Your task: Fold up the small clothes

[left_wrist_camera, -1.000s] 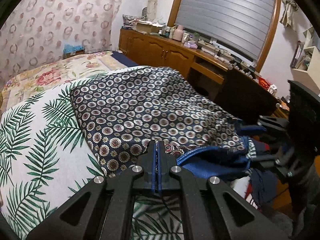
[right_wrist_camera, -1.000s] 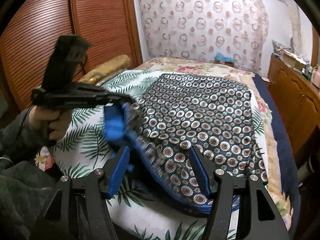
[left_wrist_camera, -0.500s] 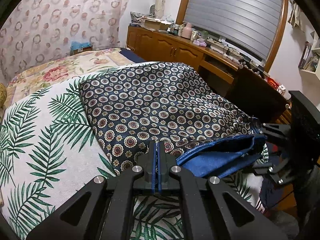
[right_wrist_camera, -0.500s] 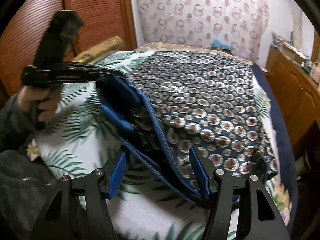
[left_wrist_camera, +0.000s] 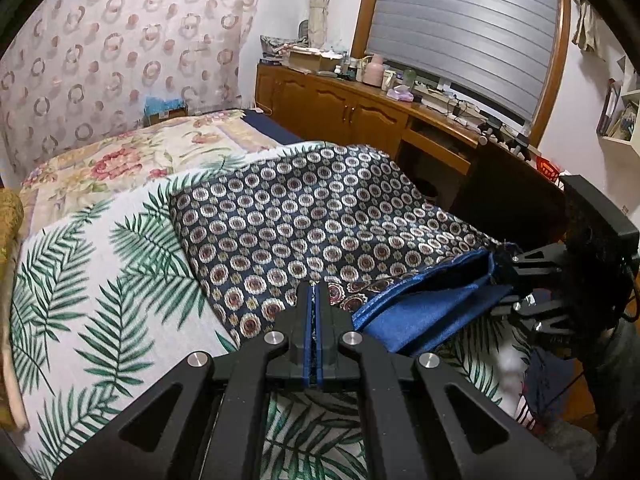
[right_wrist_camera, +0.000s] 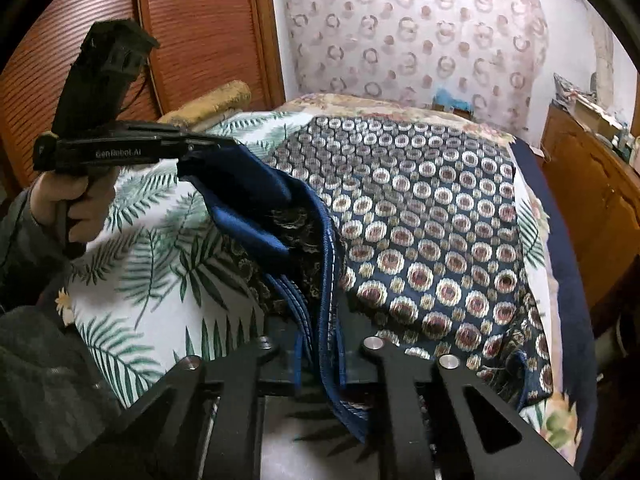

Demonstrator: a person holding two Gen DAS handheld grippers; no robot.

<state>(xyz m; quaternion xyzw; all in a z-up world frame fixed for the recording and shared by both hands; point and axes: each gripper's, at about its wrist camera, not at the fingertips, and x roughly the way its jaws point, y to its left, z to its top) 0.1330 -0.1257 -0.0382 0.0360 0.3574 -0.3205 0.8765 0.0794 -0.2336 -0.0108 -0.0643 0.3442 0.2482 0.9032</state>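
Note:
A dark blue garment [left_wrist_camera: 304,220] with a round medallion print and a plain blue lining [left_wrist_camera: 424,312] lies spread on the bed. My left gripper [left_wrist_camera: 312,300] is shut on its near left edge; it also shows in the right wrist view [right_wrist_camera: 208,152], holding the cloth lifted. My right gripper [right_wrist_camera: 320,344] is shut on the blue hem [right_wrist_camera: 332,280] at the near right edge, and shows in the left wrist view [left_wrist_camera: 504,268]. The near edge hangs stretched between the two grippers, above the bed. The rest of the garment [right_wrist_camera: 420,208] lies flat.
The bed has a palm-leaf cover [left_wrist_camera: 92,280] and a floral quilt [left_wrist_camera: 120,160] behind it. A wooden sideboard [left_wrist_camera: 360,112] with clutter stands along the right. A slatted wooden door [right_wrist_camera: 200,32] and a golden bolster [right_wrist_camera: 212,104] are on the left.
My right gripper has closed on the blue hem; it was open a second ago. Both grippers have lifted the near edge and pulled it taut.

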